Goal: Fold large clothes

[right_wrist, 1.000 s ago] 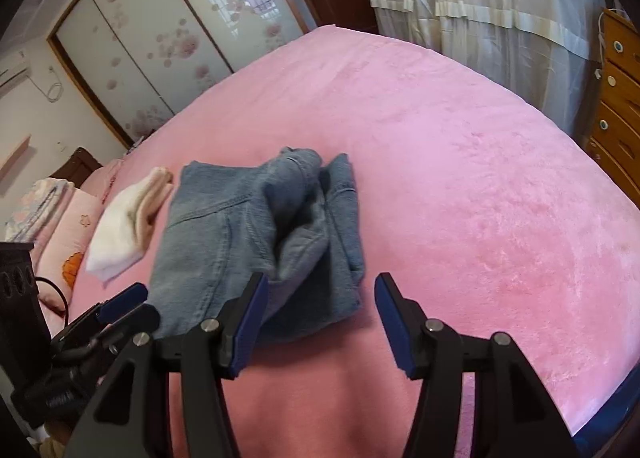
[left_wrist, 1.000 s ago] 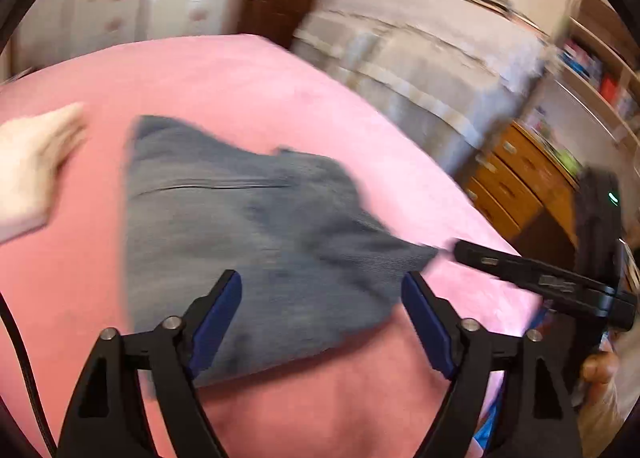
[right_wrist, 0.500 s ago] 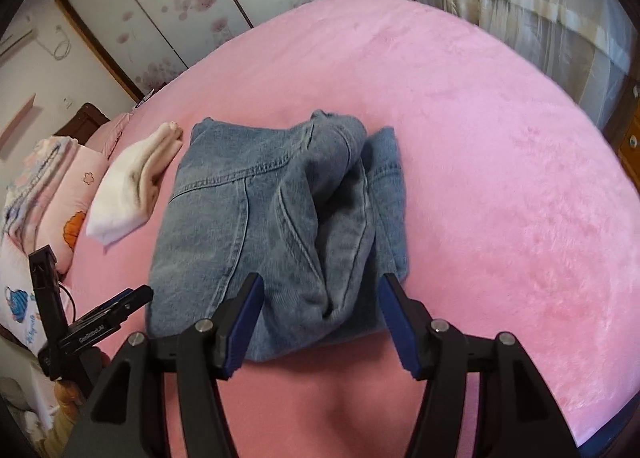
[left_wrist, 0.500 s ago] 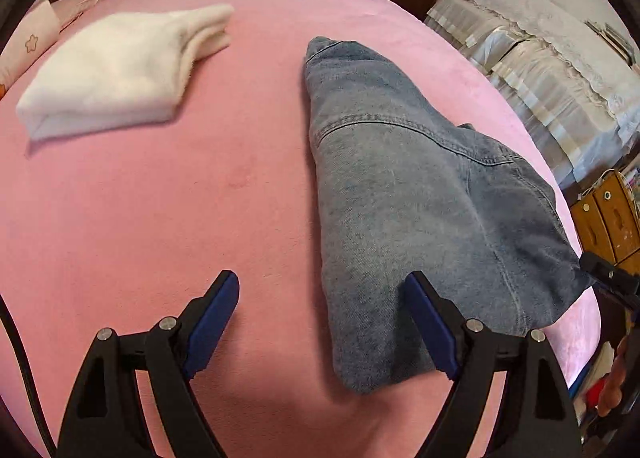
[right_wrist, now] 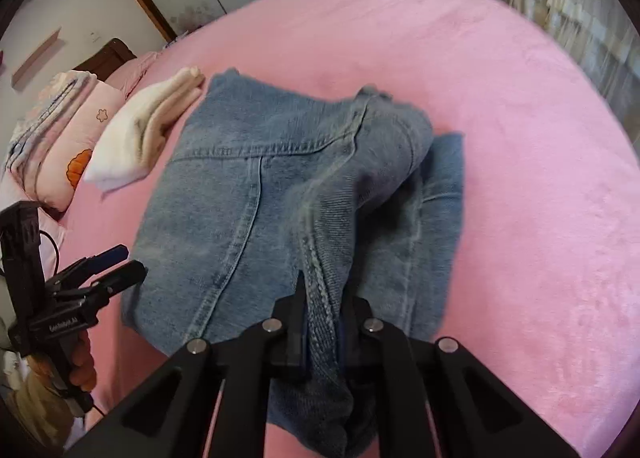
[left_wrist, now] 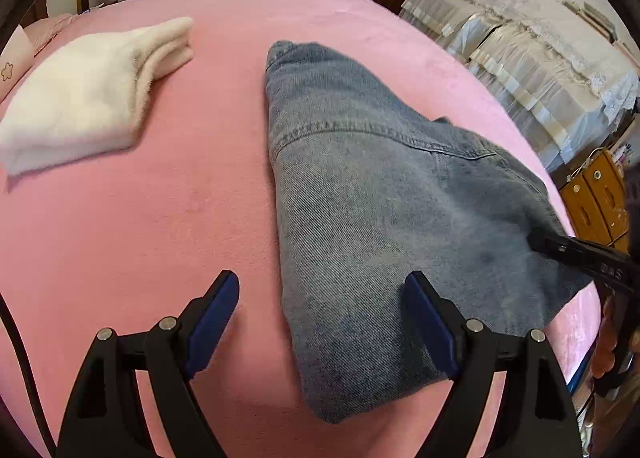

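Blue denim jeans (left_wrist: pixel 380 210) lie partly folded on the pink bed (left_wrist: pixel 140 218); they also show in the right wrist view (right_wrist: pixel 248 198). My left gripper (left_wrist: pixel 326 318) is open, with the near corner of the jeans between its jaws and not gripped. It shows at the left of the right wrist view (right_wrist: pixel 116 264). My right gripper (right_wrist: pixel 324 322) is shut on a raised ridge of the jeans at their near edge. It enters the left wrist view at the right edge (left_wrist: pixel 560 248).
A folded white garment (left_wrist: pixel 88 94) lies on the bed left of the jeans. Pillows (right_wrist: pixel 68 138) are stacked at the bed's head. A covered sofa (left_wrist: pixel 532 58) and a wooden cabinet (left_wrist: pixel 596 194) stand beyond the bed's right side.
My right gripper has moved forward onto the jeans' near ridge and shut on it. My left gripper has swung round and settled over the jeans' corner, still open.
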A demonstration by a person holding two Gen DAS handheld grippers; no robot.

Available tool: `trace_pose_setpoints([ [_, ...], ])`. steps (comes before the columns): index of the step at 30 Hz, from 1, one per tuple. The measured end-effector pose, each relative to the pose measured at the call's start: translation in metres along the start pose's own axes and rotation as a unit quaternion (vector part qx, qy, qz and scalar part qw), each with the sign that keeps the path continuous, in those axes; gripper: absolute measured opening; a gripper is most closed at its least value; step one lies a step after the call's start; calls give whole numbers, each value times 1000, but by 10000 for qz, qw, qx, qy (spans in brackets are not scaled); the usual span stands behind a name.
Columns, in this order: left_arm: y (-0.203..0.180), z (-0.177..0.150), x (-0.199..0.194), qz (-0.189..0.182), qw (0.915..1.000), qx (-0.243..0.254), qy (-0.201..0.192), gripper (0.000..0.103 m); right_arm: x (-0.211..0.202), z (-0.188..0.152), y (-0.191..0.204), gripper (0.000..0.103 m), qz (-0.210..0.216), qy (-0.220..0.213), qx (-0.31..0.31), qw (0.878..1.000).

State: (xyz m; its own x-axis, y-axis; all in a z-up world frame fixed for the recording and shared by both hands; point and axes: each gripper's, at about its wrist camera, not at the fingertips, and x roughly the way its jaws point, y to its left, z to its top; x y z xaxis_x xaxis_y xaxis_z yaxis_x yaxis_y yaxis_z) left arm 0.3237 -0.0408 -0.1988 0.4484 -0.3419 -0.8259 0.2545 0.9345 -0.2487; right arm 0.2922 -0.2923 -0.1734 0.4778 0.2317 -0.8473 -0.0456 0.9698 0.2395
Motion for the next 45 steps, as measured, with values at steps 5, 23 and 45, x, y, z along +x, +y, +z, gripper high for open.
trace_pose_setpoints([
  [5,-7,-18,24,-191,9996,92,202,85,18,-36,-35,9,-78,69,425,9990],
  [23,-47,74,5,-32,9968,746,-294,84,16,34,-89,49,313,-338,1560,9867],
  [45,-63,68,16,184,9969,761,53,76,-10,12,-53,50,-1222,-313,759,9891],
])
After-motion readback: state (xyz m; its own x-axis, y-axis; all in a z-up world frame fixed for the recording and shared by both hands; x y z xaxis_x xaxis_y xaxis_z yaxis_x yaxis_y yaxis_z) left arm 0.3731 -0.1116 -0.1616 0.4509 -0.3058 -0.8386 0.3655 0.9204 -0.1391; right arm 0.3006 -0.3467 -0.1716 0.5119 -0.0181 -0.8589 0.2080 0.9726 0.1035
